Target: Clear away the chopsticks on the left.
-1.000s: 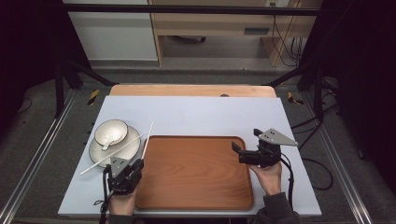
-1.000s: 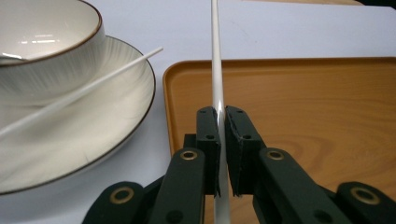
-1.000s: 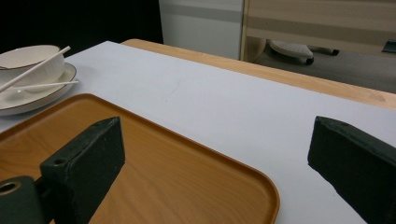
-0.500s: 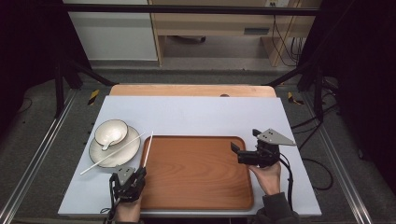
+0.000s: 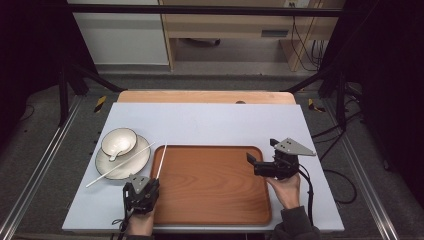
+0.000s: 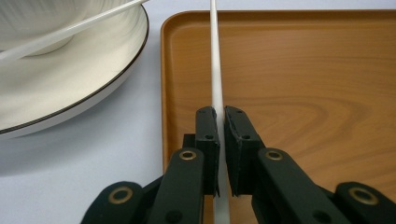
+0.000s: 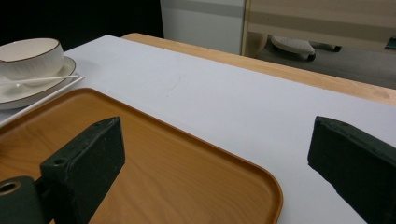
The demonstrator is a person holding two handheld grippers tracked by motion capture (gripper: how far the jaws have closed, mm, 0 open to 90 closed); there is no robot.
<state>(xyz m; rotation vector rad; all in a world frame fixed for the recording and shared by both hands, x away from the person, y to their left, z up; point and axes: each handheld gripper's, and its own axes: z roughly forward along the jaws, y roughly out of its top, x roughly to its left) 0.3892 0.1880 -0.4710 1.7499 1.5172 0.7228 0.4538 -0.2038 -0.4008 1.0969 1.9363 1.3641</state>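
Observation:
My left gripper point(image 5: 153, 182) point(image 6: 221, 126) is shut on a thin white chopstick point(image 5: 162, 160) point(image 6: 215, 70). The stick runs forward from the jaws along the left rim of the brown wooden tray point(image 5: 215, 192) point(image 6: 303, 70). A second white chopstick point(image 5: 117, 166) point(image 6: 70, 30) lies slanted across a white plate point(image 5: 129, 167) point(image 6: 70, 88). The plate carries a white bowl point(image 5: 119, 140) point(image 7: 30, 56) with a spoon in it. My right gripper point(image 5: 251, 162) point(image 7: 219, 158) stands open above the tray's point(image 7: 177, 177) right edge, nothing between its jaws.
A pale blue mat point(image 5: 210, 125) covers the table, with a wooden edge point(image 5: 205, 96) at the far side. Dark frame legs and cables stand beyond both sides of the table.
My left gripper has drawn back a little toward the near edge and slightly right, taking the chopstick with it. The right gripper has not moved.

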